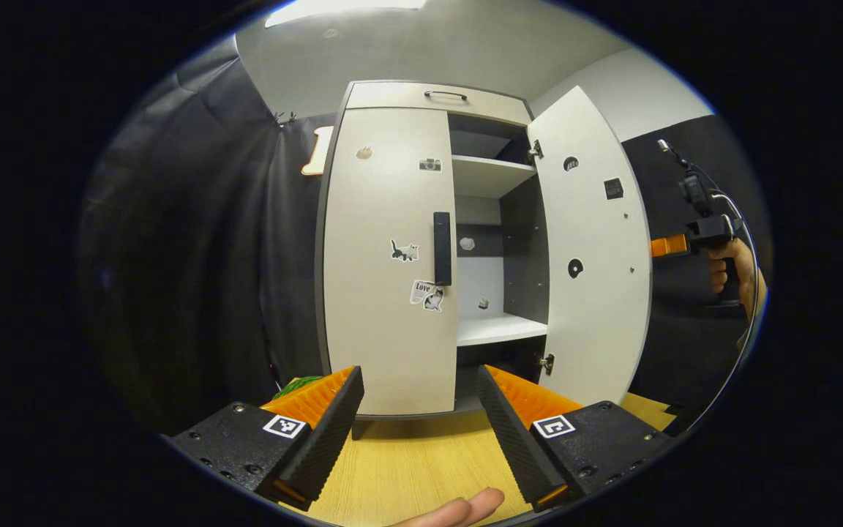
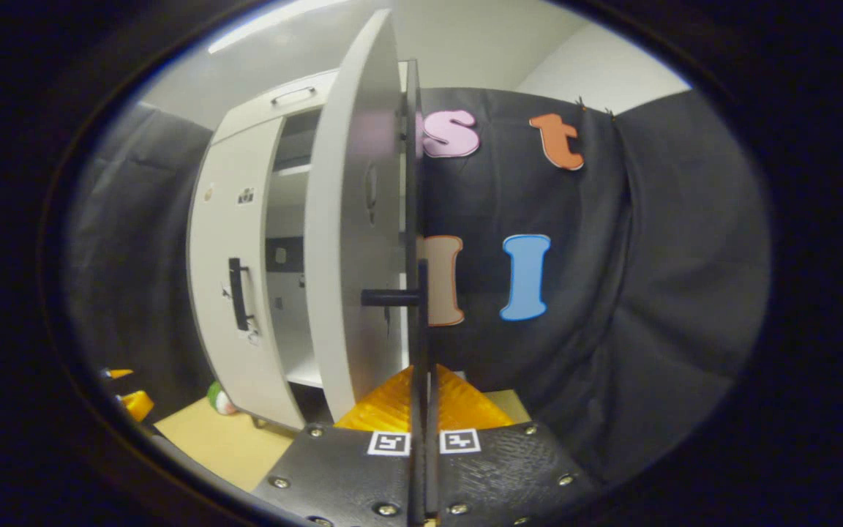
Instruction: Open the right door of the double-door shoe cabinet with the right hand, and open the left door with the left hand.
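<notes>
White double-door shoe cabinet [image 1: 392, 249] on the light wooden desk [image 1: 421, 461], right door [image 1: 590, 249] open, left door [image 1: 388, 256] closed.
Left gripper view: left claw [image 1: 419, 410] released, facing the black handle [image 1: 442, 249]. Right gripper view: right claw [image 2: 421, 399] clenched on the door's edge.

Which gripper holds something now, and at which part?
The right gripper is shut on the right door's handle. The left gripper is open, holding nothing.
</notes>
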`<state>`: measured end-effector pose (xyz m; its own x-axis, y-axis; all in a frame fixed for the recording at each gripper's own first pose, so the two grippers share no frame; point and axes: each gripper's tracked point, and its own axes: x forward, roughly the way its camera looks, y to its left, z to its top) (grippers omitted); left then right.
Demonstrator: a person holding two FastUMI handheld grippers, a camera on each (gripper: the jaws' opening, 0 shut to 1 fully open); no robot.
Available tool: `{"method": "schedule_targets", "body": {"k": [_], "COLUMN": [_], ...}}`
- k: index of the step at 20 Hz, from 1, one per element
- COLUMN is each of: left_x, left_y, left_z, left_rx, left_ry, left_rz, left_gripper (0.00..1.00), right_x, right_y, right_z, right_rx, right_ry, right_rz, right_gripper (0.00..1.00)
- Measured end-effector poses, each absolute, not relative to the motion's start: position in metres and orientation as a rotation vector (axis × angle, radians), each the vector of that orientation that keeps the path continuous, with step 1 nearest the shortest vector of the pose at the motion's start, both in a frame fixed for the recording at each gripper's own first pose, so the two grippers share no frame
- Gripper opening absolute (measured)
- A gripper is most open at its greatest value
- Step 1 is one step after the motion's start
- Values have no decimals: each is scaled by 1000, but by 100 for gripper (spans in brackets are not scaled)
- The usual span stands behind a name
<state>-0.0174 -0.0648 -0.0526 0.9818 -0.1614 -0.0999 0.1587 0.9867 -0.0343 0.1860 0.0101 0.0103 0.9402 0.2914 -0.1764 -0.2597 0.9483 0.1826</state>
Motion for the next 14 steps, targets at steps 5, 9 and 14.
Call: {"method": "schedule_targets", "body": {"k": [5,9,14], "left_x": [-11,11,62], "left_y": [-72,-76,-90], "left_z": [-52,-39,-4], "left_rx": [-11,8,-13], "left_ry": [112,100,61], "left_rz": [-163,-146,-172], "left_gripper": [97,97,97], "right_x": [189,186,180], "right_y": [5,2,2], "right_z": [9,8,-2], "right_rx": [157,155,153], "right_ry": [198,203,212], "right_rz": [290,288,300], "right_gripper": [0,1,1]}}
